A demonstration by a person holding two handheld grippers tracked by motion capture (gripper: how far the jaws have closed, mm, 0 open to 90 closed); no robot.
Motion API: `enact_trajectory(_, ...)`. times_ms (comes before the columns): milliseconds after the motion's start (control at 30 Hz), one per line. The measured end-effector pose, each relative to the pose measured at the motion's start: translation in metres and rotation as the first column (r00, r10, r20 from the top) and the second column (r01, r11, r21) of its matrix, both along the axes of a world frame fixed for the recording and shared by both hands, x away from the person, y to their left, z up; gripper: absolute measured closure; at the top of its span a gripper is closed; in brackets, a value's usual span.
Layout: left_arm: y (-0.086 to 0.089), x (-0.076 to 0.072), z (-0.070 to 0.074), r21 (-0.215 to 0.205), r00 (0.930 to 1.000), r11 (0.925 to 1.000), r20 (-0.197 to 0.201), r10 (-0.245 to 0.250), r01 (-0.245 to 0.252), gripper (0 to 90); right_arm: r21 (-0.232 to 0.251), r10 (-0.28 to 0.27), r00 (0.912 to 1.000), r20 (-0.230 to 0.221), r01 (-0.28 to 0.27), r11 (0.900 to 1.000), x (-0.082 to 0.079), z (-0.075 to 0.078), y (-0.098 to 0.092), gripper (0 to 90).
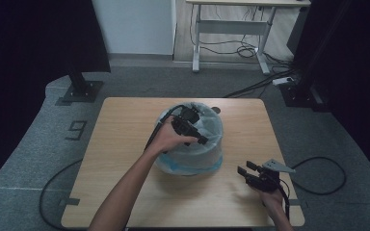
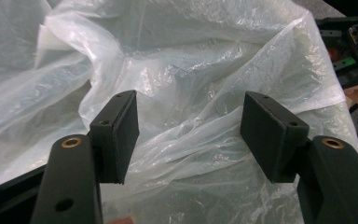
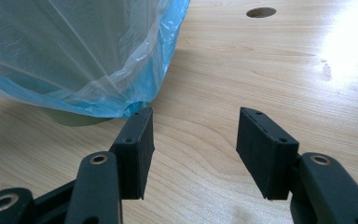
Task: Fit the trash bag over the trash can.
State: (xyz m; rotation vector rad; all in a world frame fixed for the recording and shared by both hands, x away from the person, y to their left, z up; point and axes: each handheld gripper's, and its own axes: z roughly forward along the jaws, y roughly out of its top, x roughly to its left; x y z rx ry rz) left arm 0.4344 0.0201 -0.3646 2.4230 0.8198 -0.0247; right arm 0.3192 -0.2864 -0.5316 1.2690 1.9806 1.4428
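- My left gripper (image 1: 196,137) hangs over the mouth of the lined bin (image 1: 189,159), which stands at the middle of the counter (image 1: 125,144). Its jaws are spread apart with nothing pinched between them; in the left gripper view the crumpled clear bag liner (image 2: 186,93) lies just beyond the pads (image 2: 121,135), not touched by them as far as I can tell.
- My right gripper (image 1: 249,172) rests low over the counter at about four o'clock from the bin, well apart from it. Its jaws are also parted and empty; in the right gripper view they point at bare wood, with the liner's blue-tinted skirt (image 3: 88,70) up at ten o'clock.
- The step in hand, as I judge it, is working the liner inside the bin: I am lining up for a pinch on a fold of plastic near the rim.
- The next move calls for easing the left gripper down until one fold sits between the pads, then closing gently, since thin film slips and tears easily.
- The right gripper could come in toward ten o'clock to steady the bin's skirt if the bin shifts.
- A small round hole (image 1: 216,110) lies in the counter at one o'clock from the bin.
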Motion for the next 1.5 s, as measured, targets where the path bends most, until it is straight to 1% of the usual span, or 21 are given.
enact_trajectory(200, -0.002, 0.002, -0.004, 0.014, 0.9995, 0.9999, -0.031, 0.002, -0.002, 36.3, -0.002, 0.003, 1.0, -0.003, -0.003, 1.0, 0.0, 0.0, 0.0, 45.1)
enact_trajectory(300, 0.0, 0.003, -0.004, 0.007, 0.999, 0.9999, -0.043, 0.01, -0.01, 35.8, -0.001, 0.003, 1.0, -0.006, -0.003, 1.0, 0.0, 0.0, 0.0, 45.1)
enact_trajectory(400, 0.005, 0.003, -0.001, -0.026, 0.9994, 0.9995, -0.028, 0.02, -0.021, 35.1, -0.002, 0.005, 1.0, -0.007, -0.005, 1.0, 0.0, 0.0, 0.0, 45.0)
enact_trajectory(467, 0.011, 0.003, 0.004, -0.049, 0.9995, 0.9983, -0.009, 0.03, -0.031, 34.8, -0.004, 0.006, 0.9999, -0.009, -0.006, 1.0, 0.0, 0.0, -0.001, 45.0)
enact_trajectory(533, 0.019, 0.003, 0.009, -0.064, 0.9992, 0.9972, 0.008, 0.04, -0.039, 34.2, -0.001, 0.003, 0.9999, -0.01, -0.003, 1.0, 0.0, 0.0, -0.001, 45.0)
enact_trajectory(633, 0.033, 0.009, 0.016, -0.083, 0.9963, 0.994, 0.04, 0.076, -0.072, 34.2, 0.0, 0.003, 0.9999, -0.01, -0.003, 1.0, 0.0, 0.0, -0.001, 45.0)
enact_trajectory(700, 0.042, 0.013, 0.018, -0.105, 0.992, 0.9885, 0.052, 0.115, -0.109, 34.3, -0.002, 0.005, 0.9999, -0.011, -0.005, 1.0, 0.0, 0.0, -0.001, 45.0)
enact_trajectory(767, 0.05, 0.017, 0.018, -0.116, 0.9882, 0.9844, 0.062, 0.14, -0.132, 34.4, -0.002, 0.004, 1.0, -0.009, -0.004, 1.0, 0.0, 0.0, -0.001, 45.0)
enact_trajectory(933, 0.059, 0.022, 0.015, -0.093, 0.9845, 0.984, 0.074, 0.159, -0.152, 34.4, -0.005, 0.007, 0.9998, -0.019, -0.007, 1.0, 0.001, -0.001, -0.001, 44.9)
enact_trajectory(1000, 0.061, 0.024, 0.012, -0.071, 0.9839, 0.9849, 0.073, 0.163, -0.158, 34.3, -0.006, 0.008, 0.9998, -0.021, -0.008, 1.0, 0.001, -0.002, -0.001, 44.7)
enact_trajectory(1100, 0.06, 0.028, 0.006, -0.031, 0.9837, 0.9854, 0.062, 0.169, -0.167, 34.0, -0.009, 0.011, 0.9997, -0.022, -0.011, 1.0, 0.0, -0.001, 0.0, 44.6)
enact_trajectory(1133, 0.059, 0.028, 0.004, -0.024, 0.9833, 0.9851, 0.06, 0.172, -0.171, 34.0, -0.01, 0.011, 0.9997, -0.022, -0.011, 1.0, 0.0, -0.001, 0.0, 44.6)
enact_trajectory(1200, 0.056, 0.029, 0.001, -0.001, 0.9851, 0.9867, 0.057, 0.162, -0.162, 33.9, -0.009, 0.009, 0.9997, -0.021, -0.009, 1.0, 0.0, -0.001, -0.001, 44.6)
enact_trajectory(1267, 0.054, 0.03, -0.001, 0.016, 0.9861, 0.9871, 0.05, 0.158, -0.159, 33.4, -0.007, 0.006, 0.9997, -0.022, -0.006, 1.0, 0.001, -0.002, -0.002, 44.6)
enact_trajectory(1333, 0.052, 0.03, -0.003, 0.042, 0.9869, 0.9869, 0.047, 0.154, -0.156, 33.2, -0.008, 0.006, 0.9997, -0.023, -0.006, 1.0, 0.0, -0.002, -0.002, 44.6)
enact_trajectory(1433, 0.054, 0.031, -0.003, 0.026, 0.9869, 0.9873, 0.042, 0.156, -0.157, 33.2, -0.009, 0.005, 0.9997, -0.023, -0.005, 1.0, 0.0, -0.001, -0.003, 44.6)
enact_trajectory(1500, 0.055, 0.029, -0.002, 0.016, 0.9867, 0.9876, 0.05, 0.155, -0.156, 33.0, -0.007, 0.003, 0.9998, -0.019, -0.003, 1.0, -0.001, 0.0, -0.004, 44.6)
